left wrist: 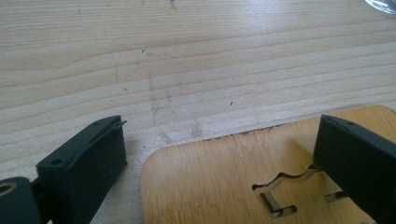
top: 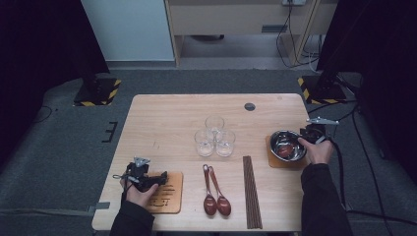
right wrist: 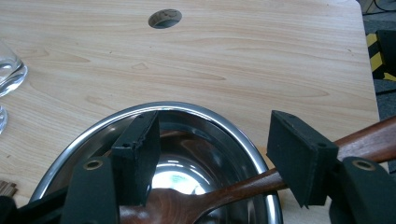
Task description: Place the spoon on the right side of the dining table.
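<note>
Right gripper view: right gripper (right wrist: pixel 212 154) has its jaws spread wide, gripping nothing, over the steel bowl (right wrist: pixel 219 122); a wooden spoon (right wrist: pixel 224 191) lies in the bowl, handle out over the rim. High view: bowl sits on a coaster (top: pixel 272 162) at the table's right. Left gripper (left wrist: pixel 219 158) is released over another coaster (left wrist: pixel 210 182).

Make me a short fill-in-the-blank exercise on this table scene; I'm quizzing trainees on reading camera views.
1. The steel bowl at the right gripper rests on a wooden ____.
2. The number of clear glasses grouped mid-table is ____.
3. Inside the bowl lies a brown wooden ____.
4. The jaws of the left gripper stand ____ over the bamboo mat.

Missing words: mat; three; spoon; open
</note>
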A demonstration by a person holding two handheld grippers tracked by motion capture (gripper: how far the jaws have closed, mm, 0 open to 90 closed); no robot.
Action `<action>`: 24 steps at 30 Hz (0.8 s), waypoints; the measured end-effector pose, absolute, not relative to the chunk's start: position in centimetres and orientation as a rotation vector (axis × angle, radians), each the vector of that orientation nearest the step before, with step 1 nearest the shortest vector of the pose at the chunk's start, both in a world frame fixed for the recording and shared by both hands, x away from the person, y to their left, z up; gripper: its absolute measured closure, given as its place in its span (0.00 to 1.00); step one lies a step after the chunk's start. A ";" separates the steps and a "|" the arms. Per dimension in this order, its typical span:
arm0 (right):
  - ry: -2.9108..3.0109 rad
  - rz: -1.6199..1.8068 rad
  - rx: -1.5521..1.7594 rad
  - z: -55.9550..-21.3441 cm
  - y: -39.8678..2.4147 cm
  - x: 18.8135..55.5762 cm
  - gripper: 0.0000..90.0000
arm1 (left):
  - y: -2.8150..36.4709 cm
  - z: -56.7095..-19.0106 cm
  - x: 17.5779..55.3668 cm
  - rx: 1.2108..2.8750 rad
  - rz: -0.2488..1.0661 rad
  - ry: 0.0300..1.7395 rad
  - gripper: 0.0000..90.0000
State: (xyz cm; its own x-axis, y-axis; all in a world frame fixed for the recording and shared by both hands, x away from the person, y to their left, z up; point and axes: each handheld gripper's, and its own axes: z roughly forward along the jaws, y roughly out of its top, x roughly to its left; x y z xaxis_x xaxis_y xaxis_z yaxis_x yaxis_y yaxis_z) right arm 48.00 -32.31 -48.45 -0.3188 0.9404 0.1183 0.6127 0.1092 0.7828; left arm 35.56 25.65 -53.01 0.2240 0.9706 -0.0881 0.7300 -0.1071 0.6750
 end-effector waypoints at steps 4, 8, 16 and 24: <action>1.978 1.065 1.520 -48.5 -32.6 47.6 0.39 | 25.7 -53.0 35.6 1.897 0.513 1.563 0.02; 1.977 1.058 1.528 -48.5 -33.1 47.1 0.38 | 25.7 -53.0 35.6 1.898 0.513 1.563 0.02; 1.975 1.067 1.540 -48.5 -33.6 46.0 0.38 | 25.6 -53.0 35.6 1.897 0.513 1.563 0.02; 1.979 1.063 1.544 -48.4 -33.8 44.7 0.38 | 25.6 -53.0 35.6 1.898 0.513 1.563 0.02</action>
State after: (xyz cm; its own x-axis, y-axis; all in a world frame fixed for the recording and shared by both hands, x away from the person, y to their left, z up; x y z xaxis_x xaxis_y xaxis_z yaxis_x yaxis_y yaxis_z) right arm 44.70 -33.78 -48.42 -0.3002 0.9450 0.1300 0.6299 0.0941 0.7709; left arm 35.56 25.65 -53.01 0.2241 0.9706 -0.0878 0.7301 -0.1076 0.6748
